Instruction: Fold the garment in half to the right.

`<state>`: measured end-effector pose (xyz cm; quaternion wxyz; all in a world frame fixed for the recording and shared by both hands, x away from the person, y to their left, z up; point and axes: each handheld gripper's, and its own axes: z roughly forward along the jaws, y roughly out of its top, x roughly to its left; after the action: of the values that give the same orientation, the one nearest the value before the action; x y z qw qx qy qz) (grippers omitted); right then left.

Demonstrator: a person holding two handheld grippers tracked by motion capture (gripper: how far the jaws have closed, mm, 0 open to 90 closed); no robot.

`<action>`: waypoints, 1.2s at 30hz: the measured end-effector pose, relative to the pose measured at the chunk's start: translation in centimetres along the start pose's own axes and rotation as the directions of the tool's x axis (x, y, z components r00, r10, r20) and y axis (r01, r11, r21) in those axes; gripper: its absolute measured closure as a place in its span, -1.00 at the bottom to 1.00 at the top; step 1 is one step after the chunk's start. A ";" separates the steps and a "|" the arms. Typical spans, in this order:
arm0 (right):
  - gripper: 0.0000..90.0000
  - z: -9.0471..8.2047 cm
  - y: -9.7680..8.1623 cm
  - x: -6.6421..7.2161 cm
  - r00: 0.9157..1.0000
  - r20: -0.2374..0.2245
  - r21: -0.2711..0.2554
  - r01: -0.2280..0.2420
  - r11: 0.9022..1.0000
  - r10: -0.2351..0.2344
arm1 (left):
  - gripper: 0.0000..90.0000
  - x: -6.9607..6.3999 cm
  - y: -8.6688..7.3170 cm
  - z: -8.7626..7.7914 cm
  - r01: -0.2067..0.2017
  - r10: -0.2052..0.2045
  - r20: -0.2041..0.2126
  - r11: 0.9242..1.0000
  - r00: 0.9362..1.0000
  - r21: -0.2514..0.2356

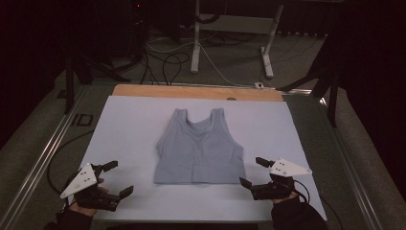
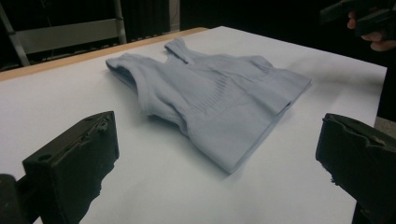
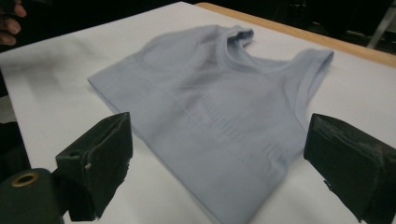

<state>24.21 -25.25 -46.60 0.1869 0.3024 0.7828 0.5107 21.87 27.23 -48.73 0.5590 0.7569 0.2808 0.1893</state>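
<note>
A dim lab or recording studio, judging by the white sheet [image 1: 124,143] covering the worktop [image 1: 191,91], loose cables [image 1: 167,60] on the carpeted floor, and a metal desk frame [image 1: 230,28] behind.

The top [image 1: 200,148] lies on the sheet [image 1: 124,129] between both tools.

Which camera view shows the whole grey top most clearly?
The high view: the top lies flat, with both straps and the full hem visible. The left gripper view shows it slanted from one side; the right gripper view cuts off its near hem corner.
</note>
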 end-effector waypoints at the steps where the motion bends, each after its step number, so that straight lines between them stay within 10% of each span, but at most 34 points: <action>1: -0.82 0.0 0.4 0.0 1.000 0.000 -0.002 0.005 1.000 -0.005 | -1.00 0.0 0.2 0.0 -0.004 0.005 -0.001 1.000 1.000 0.005; 13: -0.82 0.6 4.9 -0.6 0.998 -0.024 -0.043 0.050 0.998 -0.051 | -1.00 0.0 2.4 0.8 -0.003 0.002 0.018 0.999 1.000 0.032; 36: -0.82 8.1 9.5 -0.7 0.987 -0.109 -0.043 0.117 0.992 -0.121 | -1.00 -0.1 4.7 3.8 0.004 -0.004 -0.002 0.992 1.000 0.125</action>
<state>32.32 -17.35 -41.28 0.1787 0.2229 0.7993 0.5287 25.04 23.36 -45.38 0.5108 0.7895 0.2942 0.1709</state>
